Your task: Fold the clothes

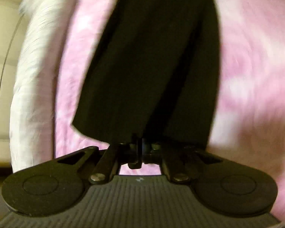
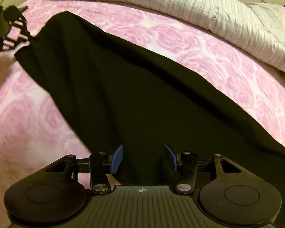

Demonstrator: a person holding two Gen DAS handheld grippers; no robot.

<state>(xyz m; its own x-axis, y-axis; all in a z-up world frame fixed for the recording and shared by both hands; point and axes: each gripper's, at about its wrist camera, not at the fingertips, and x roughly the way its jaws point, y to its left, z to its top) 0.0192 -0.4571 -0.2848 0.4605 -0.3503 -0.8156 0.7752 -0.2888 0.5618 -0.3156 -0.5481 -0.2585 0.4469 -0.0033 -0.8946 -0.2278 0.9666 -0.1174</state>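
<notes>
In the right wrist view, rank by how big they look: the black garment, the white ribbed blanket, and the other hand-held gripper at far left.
1. black garment, largest.
2. white ribbed blanket.
3. left hand-held gripper, smallest, though it is farthest from the camera.

Black garment (image 2: 134, 87): matt woven cloth, smooth, with soft folds. Bed cover (image 2: 190, 43): plush pink cloth with a rose pattern, slightly fuzzy. White quilt (image 2: 161, 1): crinkled, ribbed cloth. Right gripper (image 2: 143, 158): matt black plastic body, ribbed top plate, bright metal pivot screws, blue rubbery-looking pads (image 2: 116, 158).
</notes>
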